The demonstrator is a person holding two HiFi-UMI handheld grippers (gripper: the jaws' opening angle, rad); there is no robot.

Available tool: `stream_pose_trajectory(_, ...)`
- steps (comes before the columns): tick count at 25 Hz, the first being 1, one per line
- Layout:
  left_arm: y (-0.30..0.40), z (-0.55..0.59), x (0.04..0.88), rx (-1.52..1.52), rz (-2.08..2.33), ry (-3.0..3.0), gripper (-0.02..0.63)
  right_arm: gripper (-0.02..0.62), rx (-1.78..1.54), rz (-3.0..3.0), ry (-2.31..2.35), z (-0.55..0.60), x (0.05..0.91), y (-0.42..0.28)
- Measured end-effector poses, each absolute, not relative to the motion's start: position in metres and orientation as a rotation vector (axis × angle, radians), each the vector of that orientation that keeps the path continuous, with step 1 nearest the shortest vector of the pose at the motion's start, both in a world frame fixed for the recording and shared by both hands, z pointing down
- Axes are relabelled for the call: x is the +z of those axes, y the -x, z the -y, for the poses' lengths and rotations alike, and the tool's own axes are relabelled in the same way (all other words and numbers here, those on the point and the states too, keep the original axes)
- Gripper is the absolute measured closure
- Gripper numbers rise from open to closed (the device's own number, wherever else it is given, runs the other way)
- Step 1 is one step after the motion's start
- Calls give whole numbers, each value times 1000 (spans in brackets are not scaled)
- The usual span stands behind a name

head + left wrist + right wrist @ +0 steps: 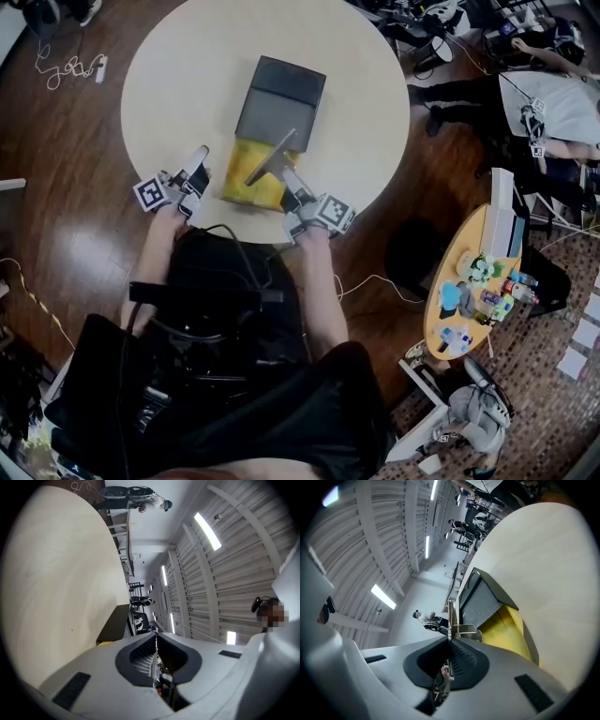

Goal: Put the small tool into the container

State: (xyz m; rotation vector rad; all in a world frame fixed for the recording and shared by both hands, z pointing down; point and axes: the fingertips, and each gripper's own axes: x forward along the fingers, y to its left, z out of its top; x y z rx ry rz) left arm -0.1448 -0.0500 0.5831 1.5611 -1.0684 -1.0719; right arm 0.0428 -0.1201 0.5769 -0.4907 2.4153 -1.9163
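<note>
two hand-held grippers (pixel 201 154) (pixel 288 176), one small tool (pixel 273 154), one container (pixel 281 94), one round table (pixel 173 70)

Person's left claw (pixel 201 153) and right claw (pixel 286 176): pale grey shells, dark ribbed pads (pixel 140 660), black-and-white marker cubes (pixel 150 193). Clothing (pixel 281 412) black; black cables (pixel 246 265) cross the torso.

Light fell evenly from overhead in the head view, leaving the round table (pixel 187 75) pale and bright against the dimmer wooden floor (pixel 56 234), which carried a faint sheen. The frame's corners darkened and lines bowed near the edges. Both gripper views were strongly fisheye, ringed in black. Ceiling strip lights (pixel 207 524) blew out to white glare, and the container (pixel 483 604) showed a vivid yellow interior, sharply focused.
</note>
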Motion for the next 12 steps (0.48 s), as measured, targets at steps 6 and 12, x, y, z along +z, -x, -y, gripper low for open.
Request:
stream_pose_trajectory(6, 146, 47, 585, -1085, 1068, -1552, 601, 595, -1966, -2548, 472, 104, 597, -33)
stream_pose_trajectory(12, 147, 44, 588, -1086, 1073, -1543, 601, 595, -2029, -2640, 510, 91, 617, -32)
